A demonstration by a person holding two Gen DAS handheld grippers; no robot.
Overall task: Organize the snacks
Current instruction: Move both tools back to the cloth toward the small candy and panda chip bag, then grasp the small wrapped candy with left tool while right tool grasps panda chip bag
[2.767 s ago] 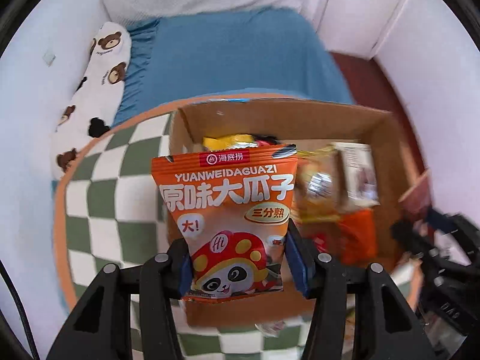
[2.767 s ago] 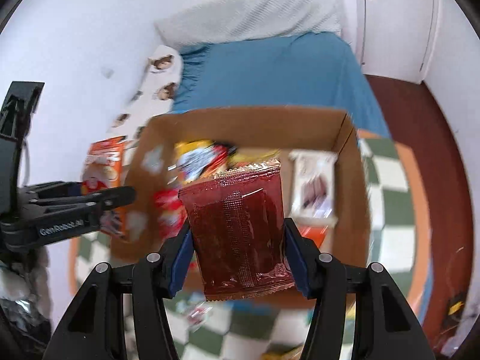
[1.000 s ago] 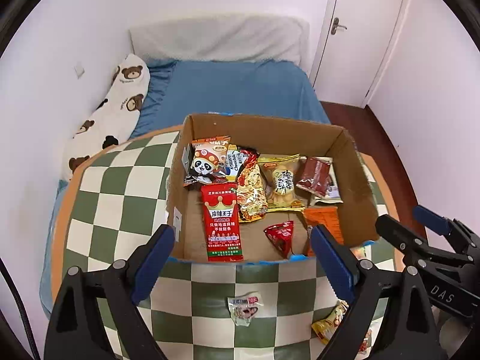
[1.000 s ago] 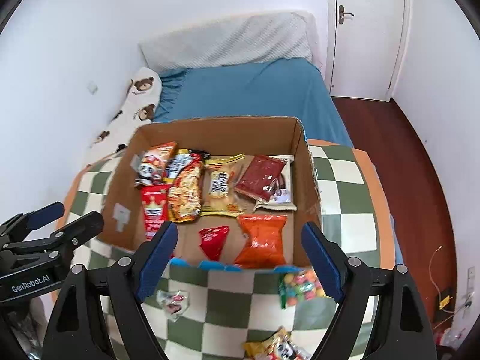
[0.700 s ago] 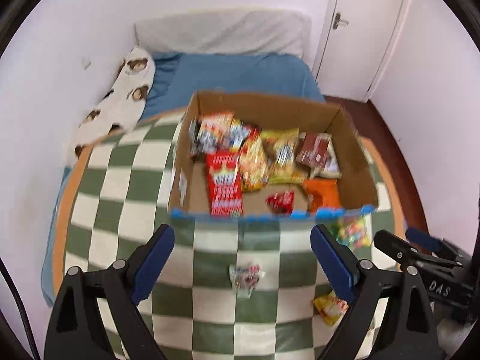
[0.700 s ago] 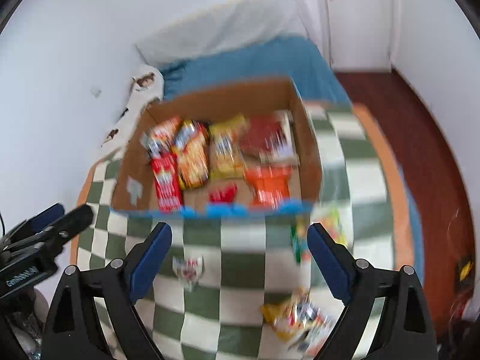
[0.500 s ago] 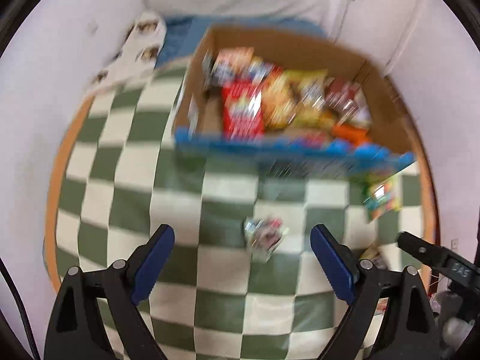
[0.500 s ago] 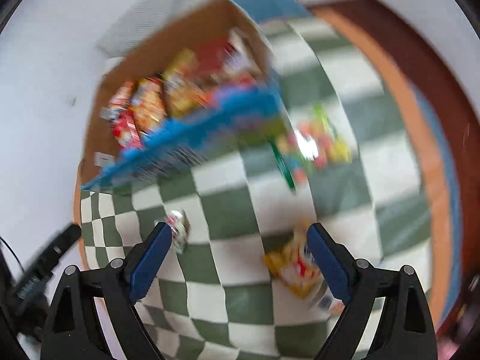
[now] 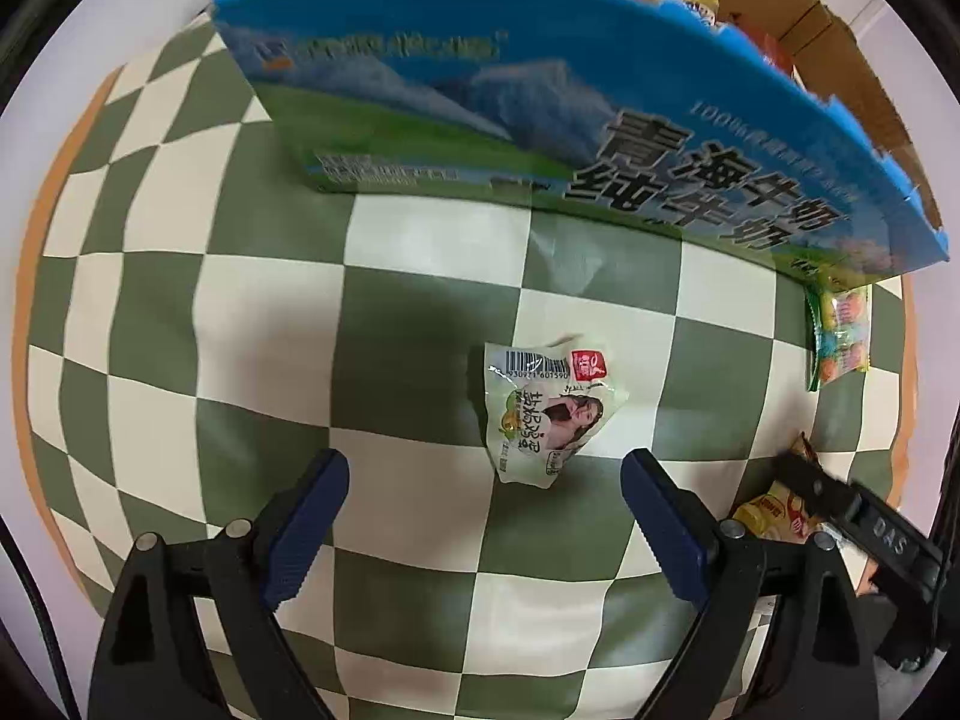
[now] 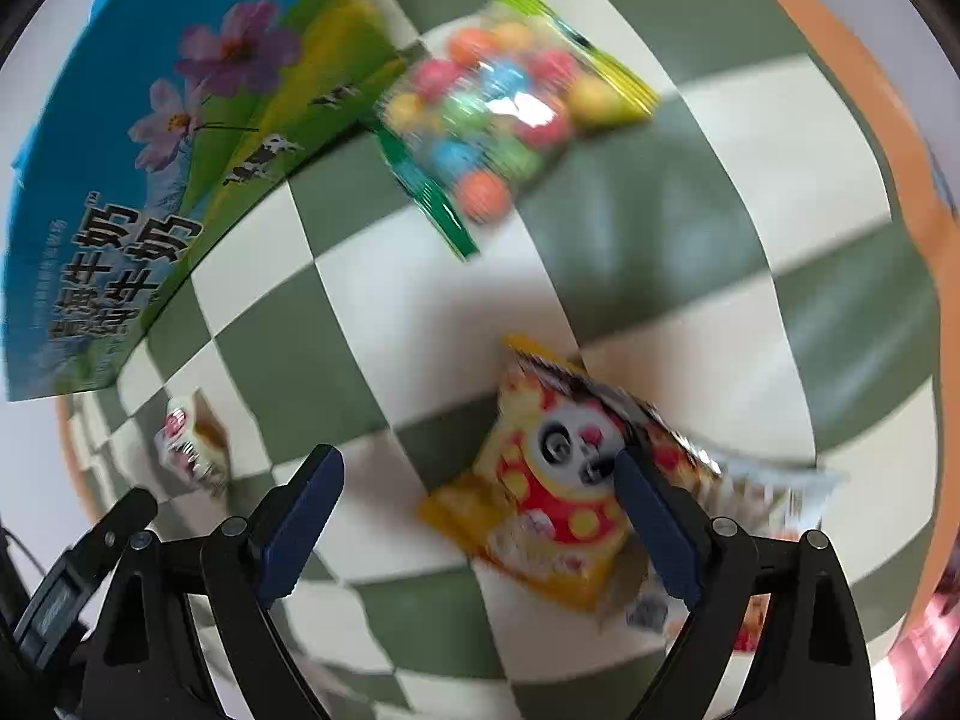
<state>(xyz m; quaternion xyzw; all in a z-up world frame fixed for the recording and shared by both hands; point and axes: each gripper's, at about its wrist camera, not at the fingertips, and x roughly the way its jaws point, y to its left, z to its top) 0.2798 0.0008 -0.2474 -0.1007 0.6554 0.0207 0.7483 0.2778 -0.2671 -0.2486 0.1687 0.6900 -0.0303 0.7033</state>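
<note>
A small white snack packet (image 9: pixel 546 414) lies on the green-and-cream checked tablecloth (image 9: pixel 270 324), just ahead of my left gripper (image 9: pixel 485 474), which points down, open and empty. My right gripper (image 10: pixel 477 468) hovers over a yellow panda snack packet (image 10: pixel 552 480); its jaws are closing, the packet lies partly under the right finger (image 10: pixel 648 516), and the pads are not pressing it. The snack box, with a blue printed front wall (image 9: pixel 540 90), stands behind with several packets inside. A clear bag of coloured candy balls (image 10: pixel 498 114) lies by the box's corner.
The candy bag (image 9: pixel 840 330) and the yellow packet (image 9: pixel 774 516) sit at the right of the left wrist view, beside the other gripper's black finger (image 9: pixel 864 534). The cloth's orange border (image 10: pixel 840 60) marks the table edge. The white packet (image 10: pixel 192 438) lies left of my right gripper.
The orange seed bag and the dark red packet that the grippers held have been let go into the box. Both grippers have since dropped low over the cloth before the box.
</note>
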